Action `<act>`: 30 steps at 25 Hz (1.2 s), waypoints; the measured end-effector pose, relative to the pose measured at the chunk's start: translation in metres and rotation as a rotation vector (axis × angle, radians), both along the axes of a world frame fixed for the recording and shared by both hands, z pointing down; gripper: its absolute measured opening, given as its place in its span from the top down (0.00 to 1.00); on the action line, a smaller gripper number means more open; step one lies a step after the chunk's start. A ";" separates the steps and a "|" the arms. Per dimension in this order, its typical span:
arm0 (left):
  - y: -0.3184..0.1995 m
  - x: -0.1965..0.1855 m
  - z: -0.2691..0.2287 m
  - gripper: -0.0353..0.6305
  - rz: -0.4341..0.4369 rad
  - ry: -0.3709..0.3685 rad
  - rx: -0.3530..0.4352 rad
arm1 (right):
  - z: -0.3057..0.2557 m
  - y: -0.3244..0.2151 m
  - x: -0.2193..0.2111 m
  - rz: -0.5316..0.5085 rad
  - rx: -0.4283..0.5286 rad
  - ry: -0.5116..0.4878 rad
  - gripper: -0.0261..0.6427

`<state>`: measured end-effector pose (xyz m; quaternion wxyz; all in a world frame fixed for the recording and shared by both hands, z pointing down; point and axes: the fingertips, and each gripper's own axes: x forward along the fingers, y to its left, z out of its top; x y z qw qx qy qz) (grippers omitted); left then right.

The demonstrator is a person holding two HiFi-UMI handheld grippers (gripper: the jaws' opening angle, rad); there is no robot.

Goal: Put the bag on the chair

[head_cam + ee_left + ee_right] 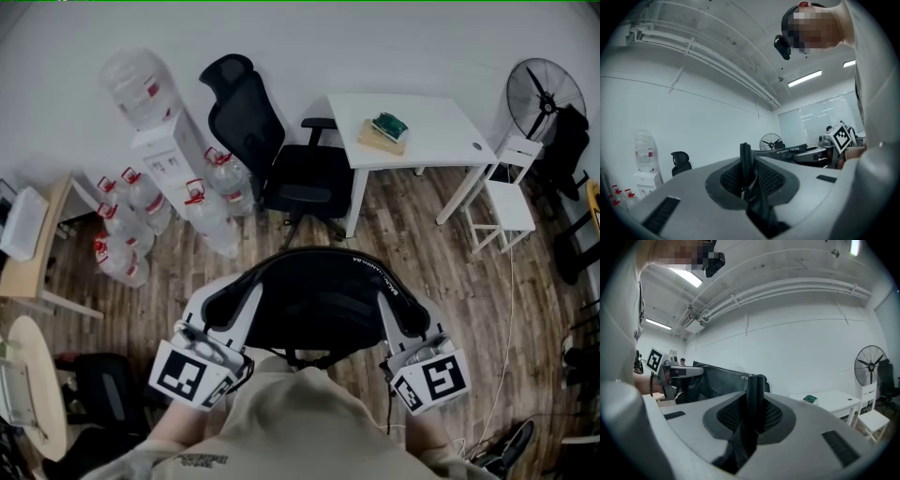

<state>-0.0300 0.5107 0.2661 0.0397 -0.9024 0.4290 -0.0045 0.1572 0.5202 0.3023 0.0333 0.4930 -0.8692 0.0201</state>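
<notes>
Carry step, I judge: left gripper (228,305) and right gripper (397,309) each clamp the black bag (314,302), which next needs moving forward to the office chair (302,180) ahead.

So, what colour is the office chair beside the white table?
Black; the office chair shows best in the head view.

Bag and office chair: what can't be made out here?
Bag: underside and contents, head view; seen from above, the person's torso covers its near edge.
Bag's white print: too small to read, head view.
Office chair: left gripper view shows only its top; the left tool hides the rest.
Green item on the white table: too small to identify, head view.
</notes>
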 end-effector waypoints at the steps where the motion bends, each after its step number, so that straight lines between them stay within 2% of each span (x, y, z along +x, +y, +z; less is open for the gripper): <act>1: 0.001 0.001 0.001 0.85 -0.001 0.000 -0.002 | 0.000 0.000 0.002 -0.001 -0.001 0.001 0.85; 9: 0.000 0.001 0.002 0.85 -0.006 -0.003 0.006 | 0.002 -0.001 0.002 -0.006 0.000 -0.002 0.85; 16: -0.021 -0.001 0.008 0.85 -0.003 0.007 0.000 | 0.007 -0.021 -0.001 0.003 -0.008 0.003 0.85; 30: -0.109 -0.013 0.022 0.85 -0.003 0.026 -0.040 | 0.016 -0.108 -0.012 0.006 -0.046 0.026 0.85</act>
